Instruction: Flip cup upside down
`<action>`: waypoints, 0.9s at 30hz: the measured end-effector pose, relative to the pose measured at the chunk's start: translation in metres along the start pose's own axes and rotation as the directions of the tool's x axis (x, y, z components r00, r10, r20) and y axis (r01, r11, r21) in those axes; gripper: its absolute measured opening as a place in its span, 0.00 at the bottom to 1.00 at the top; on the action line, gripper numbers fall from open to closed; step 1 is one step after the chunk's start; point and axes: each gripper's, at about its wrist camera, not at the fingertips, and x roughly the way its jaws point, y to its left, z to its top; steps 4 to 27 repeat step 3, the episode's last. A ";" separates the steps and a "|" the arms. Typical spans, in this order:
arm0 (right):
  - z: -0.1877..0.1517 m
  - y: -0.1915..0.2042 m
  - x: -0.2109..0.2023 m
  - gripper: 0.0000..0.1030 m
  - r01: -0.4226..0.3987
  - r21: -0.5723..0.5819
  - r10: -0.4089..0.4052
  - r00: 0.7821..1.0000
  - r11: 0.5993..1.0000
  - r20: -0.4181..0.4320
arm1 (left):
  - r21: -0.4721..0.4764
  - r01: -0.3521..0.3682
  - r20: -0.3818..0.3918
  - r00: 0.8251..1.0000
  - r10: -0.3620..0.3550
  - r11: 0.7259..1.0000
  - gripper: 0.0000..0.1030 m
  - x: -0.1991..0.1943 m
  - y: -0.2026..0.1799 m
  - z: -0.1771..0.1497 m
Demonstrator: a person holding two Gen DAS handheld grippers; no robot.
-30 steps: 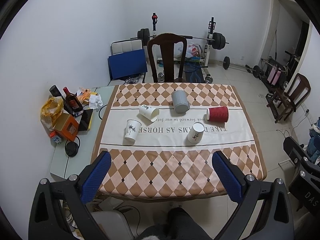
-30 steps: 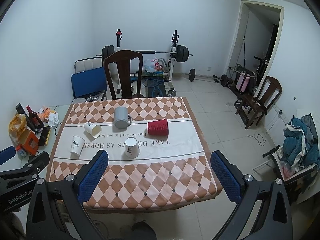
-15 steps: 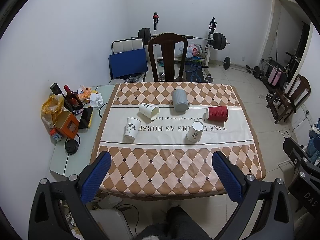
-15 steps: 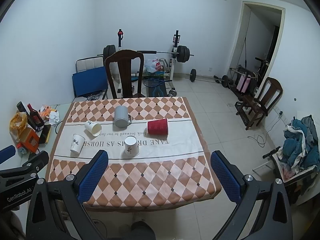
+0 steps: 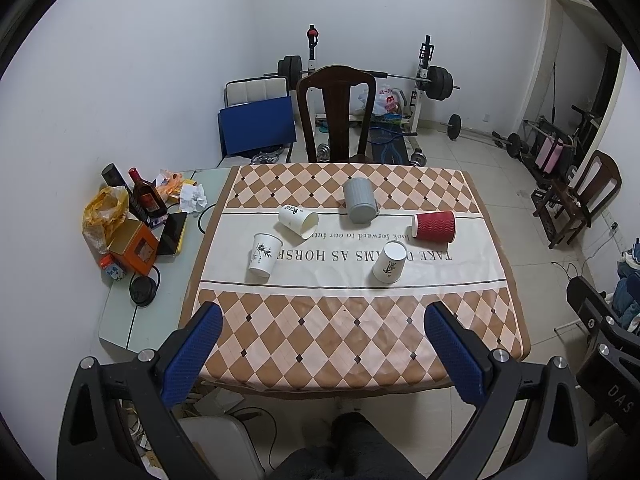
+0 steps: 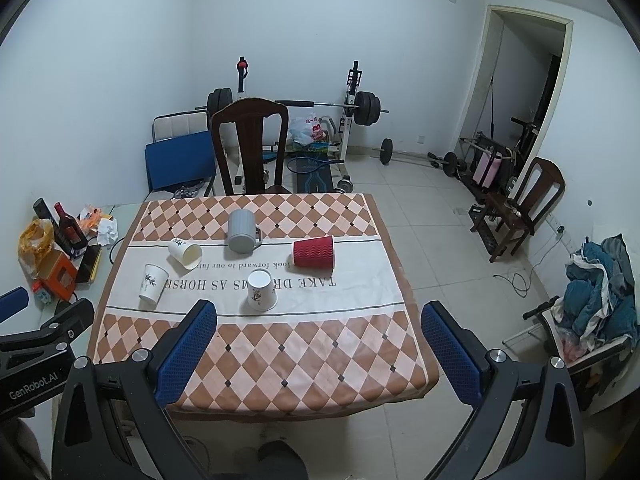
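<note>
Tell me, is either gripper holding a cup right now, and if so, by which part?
Nothing is held. The left gripper and the right gripper are both open above the near table edge, clear of all the cups.

Ribbed red paper cup, matt cloth tablecloth, dark glossy wooden chair

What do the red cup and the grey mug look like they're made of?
The red cup, lying on its side, looks like paper with a matte, wavy ripple sleeve. The grey mug, standing upside down, has a ribbed wall and a handle; its dull, even sheen suggests plastic, though glazed ceramic cannot be ruled out.
</note>
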 end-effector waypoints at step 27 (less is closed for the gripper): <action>-0.001 -0.004 -0.001 1.00 -0.004 -0.003 0.004 1.000 1.000 -0.002 | -0.004 -0.002 -0.003 1.000 0.002 1.000 1.00 -0.003 -0.002 -0.003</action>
